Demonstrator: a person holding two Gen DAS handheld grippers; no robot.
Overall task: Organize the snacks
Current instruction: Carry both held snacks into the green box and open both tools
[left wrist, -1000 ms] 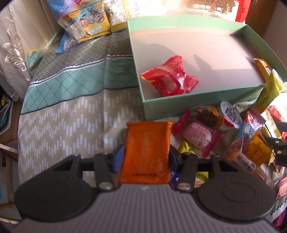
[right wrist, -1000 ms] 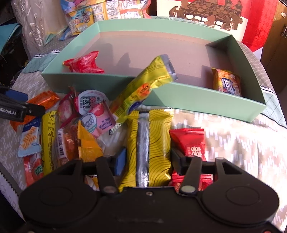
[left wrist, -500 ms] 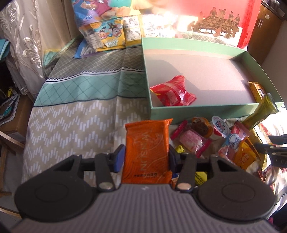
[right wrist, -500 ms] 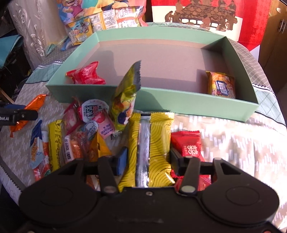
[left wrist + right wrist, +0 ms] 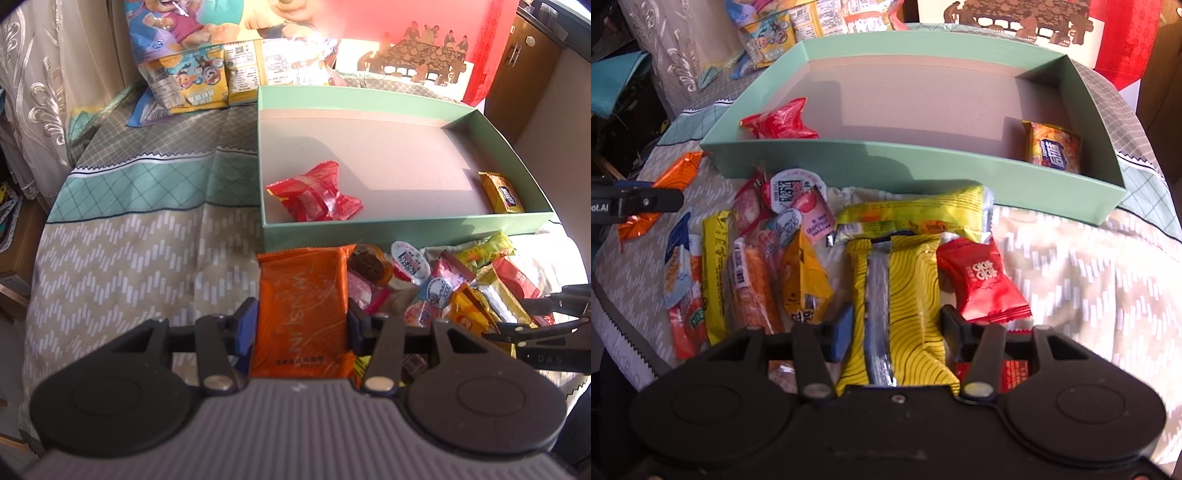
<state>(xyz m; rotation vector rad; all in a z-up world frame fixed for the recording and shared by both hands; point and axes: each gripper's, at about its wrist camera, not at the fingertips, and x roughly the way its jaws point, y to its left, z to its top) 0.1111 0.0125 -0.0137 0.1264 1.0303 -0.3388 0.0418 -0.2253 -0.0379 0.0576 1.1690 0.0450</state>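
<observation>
My left gripper [image 5: 301,325] is shut on an orange snack packet [image 5: 303,310] and holds it above the cloth, just in front of the green box [image 5: 406,229]. My right gripper [image 5: 895,328] is shut on a yellow striped packet [image 5: 901,306] above the snack pile. The box holds a red packet [image 5: 314,194] at its near left and an orange-yellow packet [image 5: 500,192] at its right end. A long yellow-green packet [image 5: 916,218] lies flat on the pile before the box wall.
Several loose snacks [image 5: 757,251] lie on the patterned cloth left of my right gripper; a red packet [image 5: 982,284] lies to its right. Big snack bags [image 5: 207,74] stand behind the box. A curtain [image 5: 33,110] hangs at the left table edge.
Both grippers rose and pulled back with their packets. The long yellow-green packet, which leaned on the box wall, tipped over and now lies flat on the pile.
</observation>
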